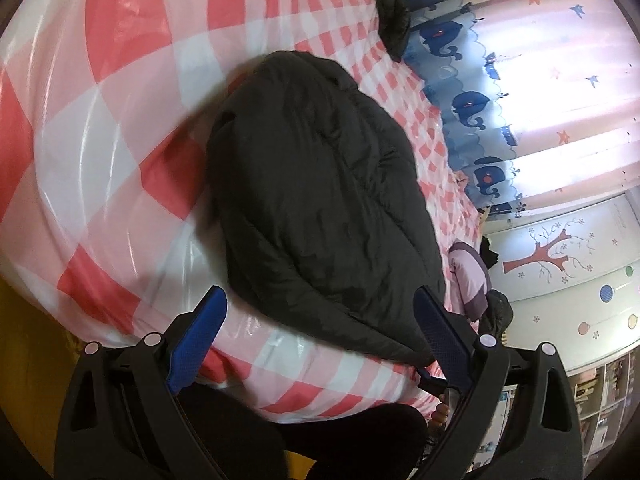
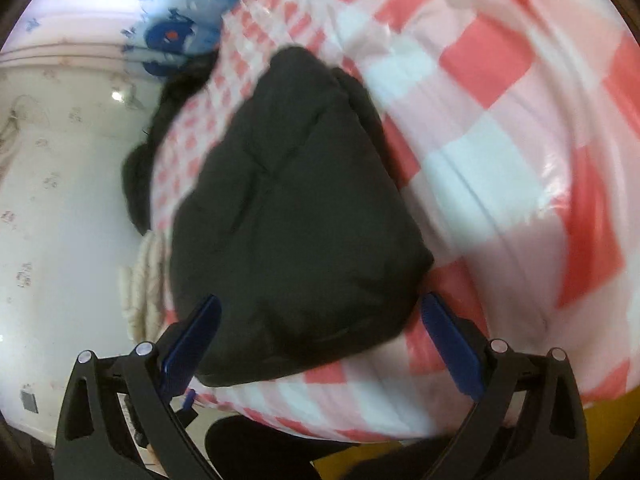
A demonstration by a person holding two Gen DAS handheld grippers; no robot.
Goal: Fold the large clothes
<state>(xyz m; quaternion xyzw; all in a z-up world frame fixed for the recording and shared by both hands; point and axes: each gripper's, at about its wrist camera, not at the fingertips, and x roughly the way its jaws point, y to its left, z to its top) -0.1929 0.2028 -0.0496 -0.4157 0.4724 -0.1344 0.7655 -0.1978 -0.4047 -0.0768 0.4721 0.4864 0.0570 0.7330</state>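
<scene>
A black puffy jacket point(image 1: 320, 200) was seen bundled up mid-frame on a red-and-white checked bedspread point(image 1: 112, 128). The left gripper point(image 1: 320, 340) was spread wide with nothing pinched, the jacket's lower edge framed between its blue pads point(image 1: 196, 344). Same deal for the right gripper point(image 2: 320, 344): wide open, nothing held. Upper left of the right view, another dark garment point(image 2: 140, 168) could probably be made out, pretty blurry though.

On the one checked bedsheet point(image 1: 120, 128) lie one folded black jacket point(image 1: 320, 200), one second dark garment point(image 1: 390, 12) at its far edge and one pink-purple garment point(image 1: 470, 276) beside the jacket.
</scene>
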